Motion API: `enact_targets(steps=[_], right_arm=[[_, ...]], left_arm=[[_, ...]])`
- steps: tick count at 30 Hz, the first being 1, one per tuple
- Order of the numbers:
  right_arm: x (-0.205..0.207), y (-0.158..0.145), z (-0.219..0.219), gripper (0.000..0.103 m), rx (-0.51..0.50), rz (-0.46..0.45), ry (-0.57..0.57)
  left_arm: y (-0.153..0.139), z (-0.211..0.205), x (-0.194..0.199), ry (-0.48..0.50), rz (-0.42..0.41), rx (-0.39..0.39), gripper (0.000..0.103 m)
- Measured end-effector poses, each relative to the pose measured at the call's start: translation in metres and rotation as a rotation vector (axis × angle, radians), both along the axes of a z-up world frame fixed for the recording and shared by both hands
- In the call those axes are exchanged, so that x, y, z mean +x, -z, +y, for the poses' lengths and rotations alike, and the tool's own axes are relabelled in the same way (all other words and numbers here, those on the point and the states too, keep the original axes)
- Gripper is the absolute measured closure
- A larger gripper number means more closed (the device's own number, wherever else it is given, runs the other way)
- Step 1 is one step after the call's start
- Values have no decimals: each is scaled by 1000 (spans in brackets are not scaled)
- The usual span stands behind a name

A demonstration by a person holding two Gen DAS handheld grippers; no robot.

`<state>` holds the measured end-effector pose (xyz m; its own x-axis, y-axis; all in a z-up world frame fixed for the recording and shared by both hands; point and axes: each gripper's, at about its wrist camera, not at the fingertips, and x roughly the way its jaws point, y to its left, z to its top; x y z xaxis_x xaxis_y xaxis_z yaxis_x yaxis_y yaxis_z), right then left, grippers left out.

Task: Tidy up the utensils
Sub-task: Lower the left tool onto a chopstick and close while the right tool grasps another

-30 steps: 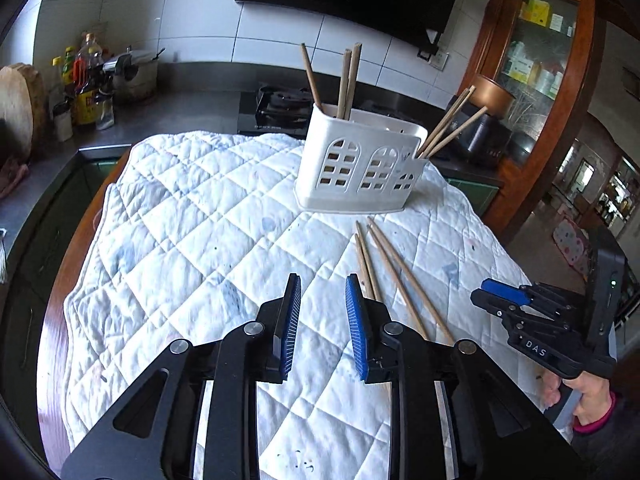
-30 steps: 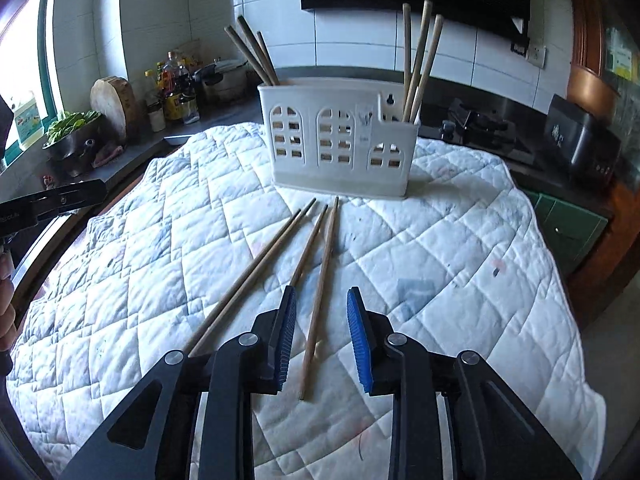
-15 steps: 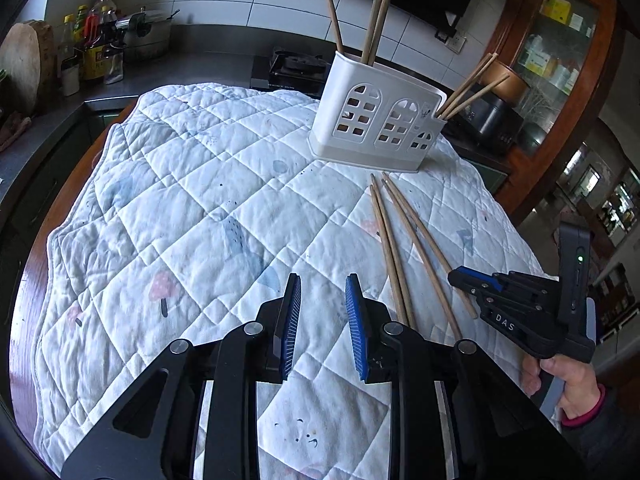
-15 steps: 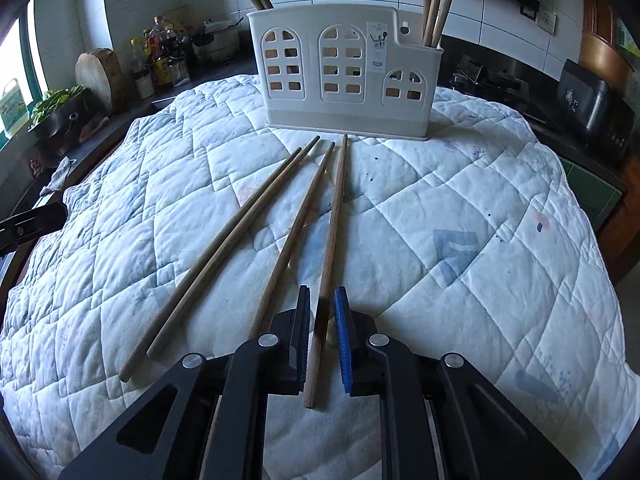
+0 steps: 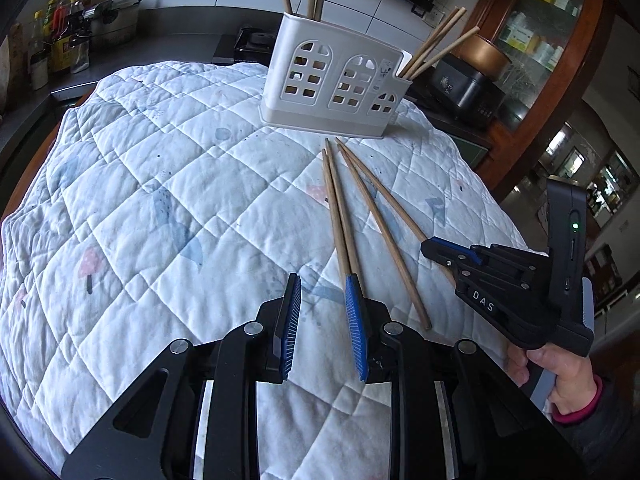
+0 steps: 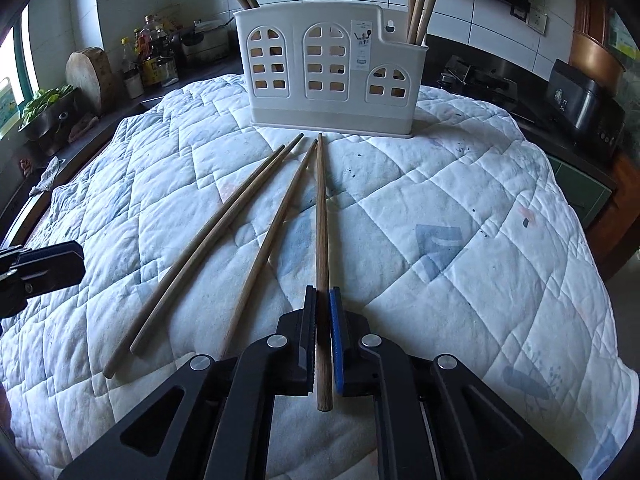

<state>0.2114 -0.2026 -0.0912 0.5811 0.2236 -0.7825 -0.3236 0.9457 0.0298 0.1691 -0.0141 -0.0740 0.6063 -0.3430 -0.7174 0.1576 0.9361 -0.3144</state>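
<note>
The right gripper point(image 6: 323, 296) is clamped on one wooden chopstick point(image 6: 321, 216): its blue pads pinch the thick end, and the shaft runs straight ahead from the fingertips, its thin tip ending just short of the white utensil holder point(image 6: 332, 76). Left of the held stick, three loose chopsticks point(image 6: 224, 232) lie on the quilted cloth point(image 6: 460, 208), fanning back from the holder toward the gripper's left side. More chopsticks stand upright in the holder's end compartments.

The left gripper point(image 5: 323, 294) hovers over the cloth with its jaws wide apart and nothing between them. The loose chopsticks lie ahead and to its right, one passing behind its right pad point(image 5: 356, 320). The utensil holder stands farther ahead.
</note>
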Motion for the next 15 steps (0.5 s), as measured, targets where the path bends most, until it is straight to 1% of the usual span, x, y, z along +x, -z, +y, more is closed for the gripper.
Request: enact_targets(steps=[7,15], right_arm=[[-6,-10,-15,96,21,-22,17],[-11,-14,-27,96,41,-26,29]], left_arm=[[8,-23,12,20,14,16,81],[23,-30,23,3,40,42,82]])
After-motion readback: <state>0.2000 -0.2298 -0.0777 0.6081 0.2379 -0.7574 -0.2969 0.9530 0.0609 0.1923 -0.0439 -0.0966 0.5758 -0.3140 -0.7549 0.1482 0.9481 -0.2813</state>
